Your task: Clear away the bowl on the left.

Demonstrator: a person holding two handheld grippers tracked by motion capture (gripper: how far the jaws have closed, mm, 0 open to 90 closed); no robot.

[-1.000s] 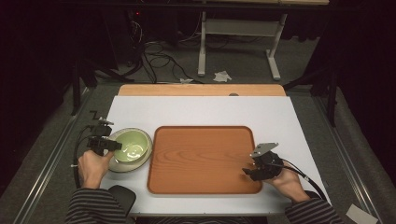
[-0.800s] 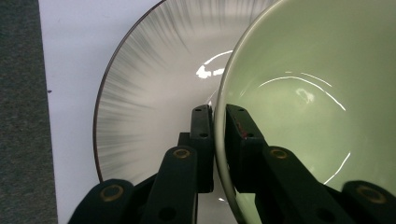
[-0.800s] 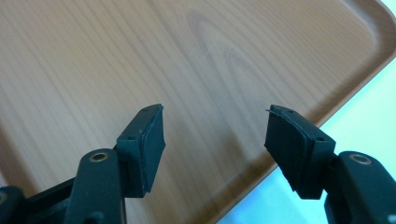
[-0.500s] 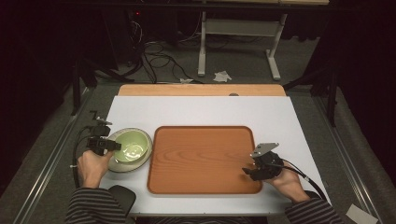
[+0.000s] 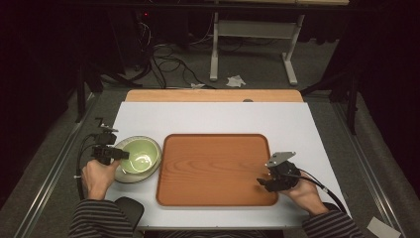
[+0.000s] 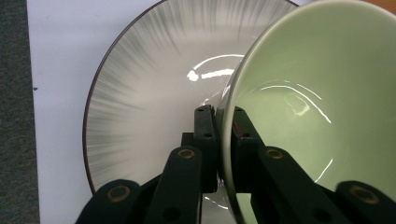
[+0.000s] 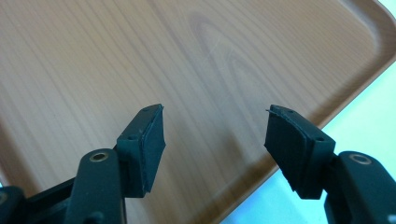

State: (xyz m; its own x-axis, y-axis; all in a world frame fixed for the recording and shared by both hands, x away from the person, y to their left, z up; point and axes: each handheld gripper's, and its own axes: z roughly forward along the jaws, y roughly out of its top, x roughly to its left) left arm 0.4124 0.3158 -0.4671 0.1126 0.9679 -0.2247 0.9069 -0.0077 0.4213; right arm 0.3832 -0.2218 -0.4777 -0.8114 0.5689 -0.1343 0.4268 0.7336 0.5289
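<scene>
Little has moved since the earlier frames: both hands sit where they were, while the left gripper's jaws have just been closing onto the bowl's rim.

High view: at lower left of the frame I hold the left gripper (image 5: 118,154) at the near-left rim of the green bowl (image 5: 141,154), which sits in a plate (image 5: 130,177) just left of the wooden tray (image 5: 216,168). At lower right, the right gripper (image 5: 261,182) hovers over the tray's near-right corner.

Left gripper view: its jaws are clamped on the bowl (image 6: 317,107) wall, one pad inside, one outside; the streaked plate (image 6: 140,107) lies beneath, on the white table (image 6: 56,70).

Right gripper view: my jaws stand wide apart and empty above the tray (image 7: 140,56).

Progress, as I judge it: the grasp is made; the lift and a probable transfer to the bare tray remain.
</scene>
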